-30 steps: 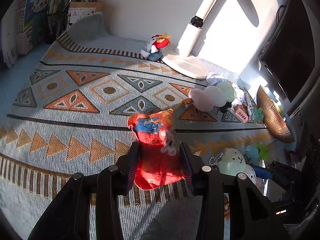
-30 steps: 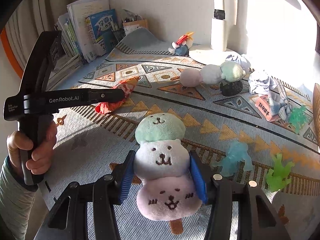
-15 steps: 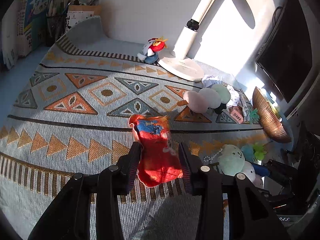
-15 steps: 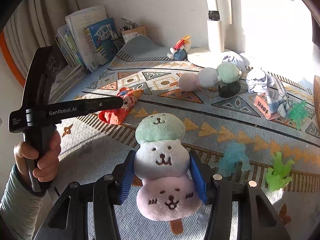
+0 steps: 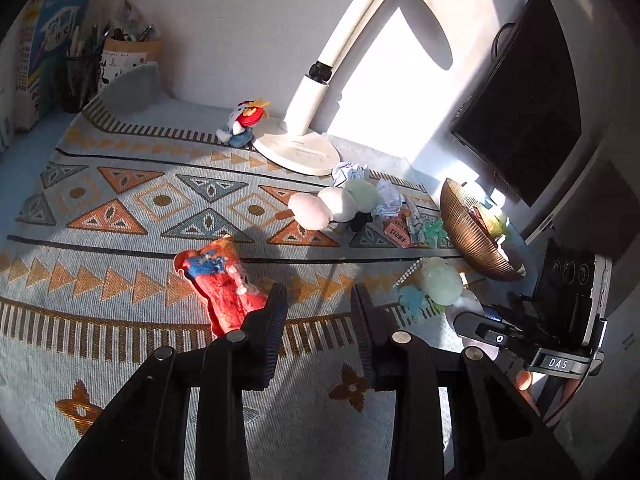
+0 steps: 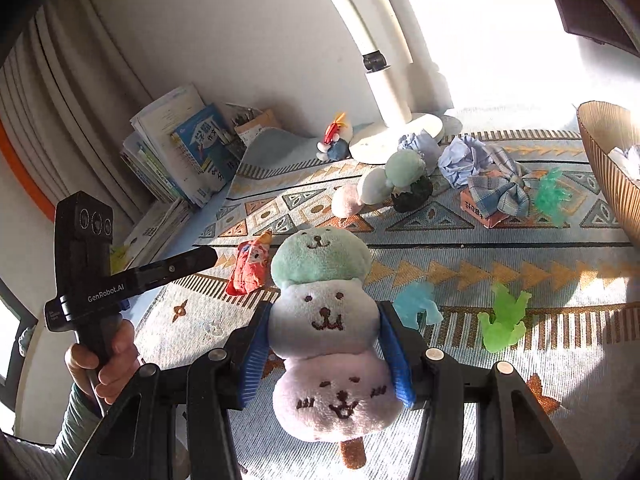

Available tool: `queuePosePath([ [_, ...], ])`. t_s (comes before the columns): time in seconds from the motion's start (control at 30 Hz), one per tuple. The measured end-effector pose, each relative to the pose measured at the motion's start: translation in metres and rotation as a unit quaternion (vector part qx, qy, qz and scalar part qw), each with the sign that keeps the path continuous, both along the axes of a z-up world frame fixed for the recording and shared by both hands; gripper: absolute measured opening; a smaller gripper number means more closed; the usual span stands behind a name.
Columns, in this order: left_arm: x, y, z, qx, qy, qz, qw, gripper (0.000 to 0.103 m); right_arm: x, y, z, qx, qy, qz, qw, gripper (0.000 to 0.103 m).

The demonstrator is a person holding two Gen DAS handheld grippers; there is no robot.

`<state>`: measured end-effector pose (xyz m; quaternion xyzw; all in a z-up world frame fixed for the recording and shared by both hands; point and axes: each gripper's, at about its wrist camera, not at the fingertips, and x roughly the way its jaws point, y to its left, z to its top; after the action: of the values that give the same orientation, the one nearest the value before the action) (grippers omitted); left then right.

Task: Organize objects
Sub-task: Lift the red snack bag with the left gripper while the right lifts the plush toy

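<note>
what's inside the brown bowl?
Brown bowl holds something yellow-green and white crumpled stuff. Its ribbed wall hides the bottom; nothing more can be told.

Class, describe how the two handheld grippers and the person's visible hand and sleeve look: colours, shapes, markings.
Both are black plastic. The left gripper has ribbed black pads, the right gripper blue ribbed pads. Silver bolts dot the linkages. White "GenRobot.AI" lettering marks the left handle. Bare hand, grey-green sleeve.

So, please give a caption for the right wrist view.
Right tongs grip a plush above the rug.
</note>
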<state>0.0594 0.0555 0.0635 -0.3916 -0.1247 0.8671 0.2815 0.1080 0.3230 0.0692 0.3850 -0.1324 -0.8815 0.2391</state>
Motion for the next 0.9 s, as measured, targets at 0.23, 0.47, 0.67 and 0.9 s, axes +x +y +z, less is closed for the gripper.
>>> queuePosePath([
  [0.23, 0.006, -0.013, -0.002, 0.006, -0.014, 0.013, 0.9998, 0.03, 0.003, 0.012, -0.007, -0.013, -0.011, -0.008, 1.0, 0.051],
  [0.47, 0.0, -0.027, -0.011, -0.002, -0.031, 0.039, 0.9987, 0.03, -0.004, 0.008, -0.017, -0.011, -0.025, -0.006, 1.0, 0.051],
  [0.67, -0.038, -0.013, -0.027, -0.087, -0.041, 0.139, 0.9857, 0.085, -0.004, 0.007, -0.024, -0.014, -0.035, -0.007, 0.999, 0.051],
  [0.9, -0.058, 0.018, -0.05, -0.182, -0.063, 0.138, 0.9716, 0.082, -0.001, 0.011, -0.022, -0.013, -0.034, -0.007, 0.999, 0.051],
])
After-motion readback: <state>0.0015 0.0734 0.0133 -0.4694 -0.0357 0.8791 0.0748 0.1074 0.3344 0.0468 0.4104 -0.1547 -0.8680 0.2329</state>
